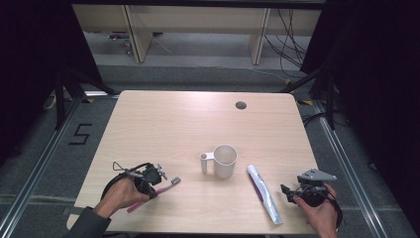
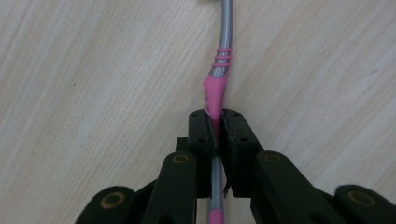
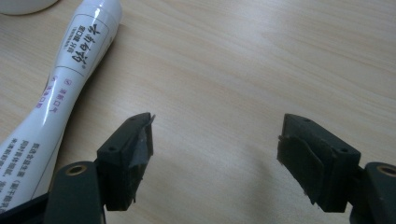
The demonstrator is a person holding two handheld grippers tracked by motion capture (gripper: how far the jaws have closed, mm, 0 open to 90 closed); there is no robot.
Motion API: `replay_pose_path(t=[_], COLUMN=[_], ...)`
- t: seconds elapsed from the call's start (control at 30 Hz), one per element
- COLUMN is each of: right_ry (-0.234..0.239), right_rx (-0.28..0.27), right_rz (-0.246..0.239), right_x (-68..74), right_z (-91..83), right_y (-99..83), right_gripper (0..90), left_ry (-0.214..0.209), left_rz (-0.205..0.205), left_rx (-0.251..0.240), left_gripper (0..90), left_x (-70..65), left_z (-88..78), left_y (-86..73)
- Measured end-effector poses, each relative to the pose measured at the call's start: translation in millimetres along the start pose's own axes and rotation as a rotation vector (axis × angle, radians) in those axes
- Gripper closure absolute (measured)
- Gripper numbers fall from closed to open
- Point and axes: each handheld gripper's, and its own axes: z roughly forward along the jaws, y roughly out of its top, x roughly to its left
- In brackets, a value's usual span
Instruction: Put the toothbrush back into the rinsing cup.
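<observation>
A pale wooden counter (image 1: pixel 163 129) carries a white mug (image 1: pixel 224 161) at its centre, handle turned left. To the mug's right lies a white toothpaste tube (image 1: pixel 264 194), its far end cut off in the right gripper view. The right tool (image 1: pixel 288 193) sits just beside the tube with its jaws spread wide over bare wood, holding nothing. At the near left edge, the left tool (image 1: pixel 161 179) is clamped on the pink-and-grey toothbrush (image 2: pixel 215 91) (its bristle head runs out of the left gripper view's top), which lies low over the counter; whether it touches the wood is unclear.
</observation>
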Motion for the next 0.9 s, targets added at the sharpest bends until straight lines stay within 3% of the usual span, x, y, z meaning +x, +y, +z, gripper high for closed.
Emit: replay_pose_path(t=[0.07,0.17,0.3,0.5,0.53,0.57,0.63,0.7,0.77,0.9], right_ry=[-0.007,0.009,-0.011,-0.011,-0.011,-0.010,0.000,-0.004,-0.015,-0.007], right_rx=[-0.006,0.004,-0.010,-0.019,-0.020,-0.018,-0.019,-0.012,-0.020,-0.013], right_rz=[-0.005,0.050,0.021,0.019,0.020,0.023,0.023,0.032,0.017,0.026], right_x=[-0.6,2.8,0.5,0.1,0.0,0.1,0.0,0.7,0.2,0.5], right_z=[-0.2,-1.0,-0.5,-1.0,-1.1,-1.3,-0.7,-1.1,-1.0,-0.8], right_y=[-0.6,-0.2,-1.2,-0.9,-0.9,-0.9,-1.1,-1.0,-1.0,-1.2], right_gripper=[27.1,27.2,27.2,27.6,27.6,27.6,27.6,27.6,27.6,27.6], left_ry=[0.010,0.022,0.026,0.027,0.032,0.054,0.036,0.041,0.039,0.032], left_rz=[-0.001,-0.006,-0.013,-0.039,-0.023,-0.016,-0.042,-0.055,-0.064,-0.117], left_rx=[-0.013,-0.048,-0.090,-0.154,-0.162,-0.185,-0.214,-0.274,-0.304,-0.425], left_gripper=[82.7,82.9,82.9,82.9,82.9,82.9,82.9,82.9,82.9,82.9], left_x=[-0.4,0.9,4.4,10.4,12.1,13.6,13.4,16.1,18.5,21.3], left_z=[-0.6,-3.7,-10.0,-16.8,-18.2,-20.9,-22.6,-23.9,-25.0,-25.0], left_y=[-0.8,-3.5,-8.4,-14.6,-14.6,-14.9,-16.5,-18.2,-19.5,-22.3])
